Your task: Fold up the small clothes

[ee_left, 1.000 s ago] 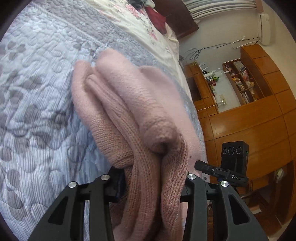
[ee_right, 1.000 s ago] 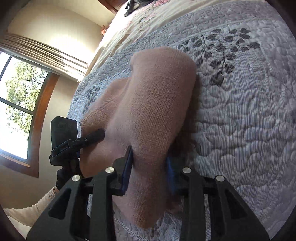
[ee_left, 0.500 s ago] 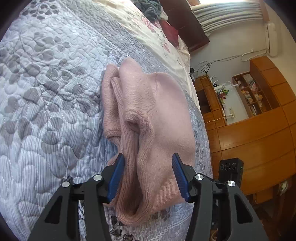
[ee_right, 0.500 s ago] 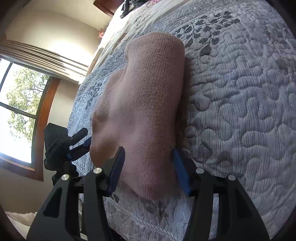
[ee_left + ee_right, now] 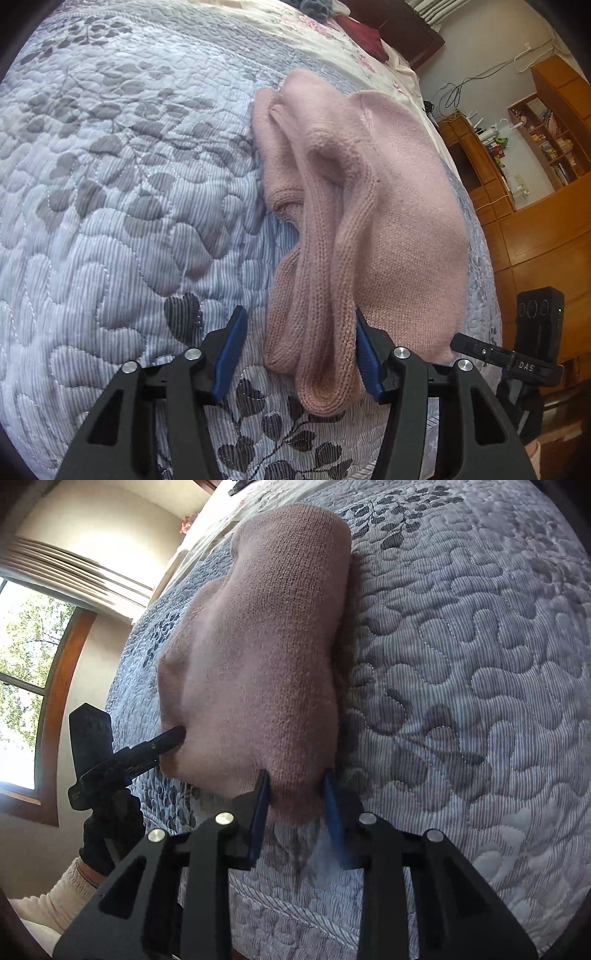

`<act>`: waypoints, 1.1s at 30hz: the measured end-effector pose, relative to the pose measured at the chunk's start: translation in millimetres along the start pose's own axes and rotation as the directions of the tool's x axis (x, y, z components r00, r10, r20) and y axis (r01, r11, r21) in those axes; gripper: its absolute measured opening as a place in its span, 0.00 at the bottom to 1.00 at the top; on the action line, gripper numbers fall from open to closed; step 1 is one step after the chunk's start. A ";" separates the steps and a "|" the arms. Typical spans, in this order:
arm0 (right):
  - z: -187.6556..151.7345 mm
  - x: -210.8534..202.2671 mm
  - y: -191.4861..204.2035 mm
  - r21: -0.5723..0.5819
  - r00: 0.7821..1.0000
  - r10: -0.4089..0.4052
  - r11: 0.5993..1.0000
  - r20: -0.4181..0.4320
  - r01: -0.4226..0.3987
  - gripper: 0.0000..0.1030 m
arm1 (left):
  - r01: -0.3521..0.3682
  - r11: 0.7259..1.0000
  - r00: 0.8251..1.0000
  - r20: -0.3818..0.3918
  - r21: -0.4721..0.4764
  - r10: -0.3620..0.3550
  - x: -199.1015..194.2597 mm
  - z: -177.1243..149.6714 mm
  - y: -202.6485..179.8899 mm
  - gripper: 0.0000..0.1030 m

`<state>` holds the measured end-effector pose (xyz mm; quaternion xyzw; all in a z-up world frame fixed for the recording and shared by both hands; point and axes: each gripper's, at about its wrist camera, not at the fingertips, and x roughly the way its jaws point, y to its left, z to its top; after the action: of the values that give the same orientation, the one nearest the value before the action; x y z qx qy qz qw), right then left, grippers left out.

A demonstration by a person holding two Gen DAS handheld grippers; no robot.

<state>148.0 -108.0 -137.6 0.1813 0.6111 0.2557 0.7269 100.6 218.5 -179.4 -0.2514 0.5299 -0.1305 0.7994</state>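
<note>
Black tool [image 5: 299,350] arms, blue pads [image 5: 229,350], silver screws.

One folded pink knit sweater [image 5: 399,206] lies on one bed, spread with one grey leaf-patterned quilt [image 5: 122,177]. Two hand-held grippers show: the left [image 5: 297,354] and the right [image 5: 295,812], each with two blue pads.

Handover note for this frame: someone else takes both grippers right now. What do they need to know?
Left gripper: open, jaws astride the near end of the pink knit garment, not clamping it.
Right gripper: open, jaws either side of the garment's near corner.
The garment lies folded into a thick bundle on the grey quilted bedspread, near the bed's edge.
Done: folded and set down.
Left: draw both grippers clear; perhaps tidy the loose ribbed edges.
</note>
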 end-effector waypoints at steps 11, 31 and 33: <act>-16.1 -26.4 29.0 -0.064 0.983 -0.178 0.982 0.045 0.180 0.56 | -0.096 0.994 0.995 0.007 0.048 0.096 -28.9 -12.6 -20.7 0.58; -88.8 -96.7 86.0 -0.062 0.892 -0.407 0.903 0.197 0.426 0.89 | -0.399 0.901 0.917 0.088 0.168 0.389 -114.7 -75.9 -83.4 0.84; -92.8 -101.7 91.6 -0.052 0.877 -0.439 0.888 0.197 0.456 0.89 | -0.419 0.891 0.908 0.096 0.175 0.408 -118.8 -80.0 -88.8 0.85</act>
<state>30.8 -99.3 -21.3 0.0220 0.5550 0.0926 0.8264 -15.4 179.3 -63.5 -0.0586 0.5334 -0.0007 0.8438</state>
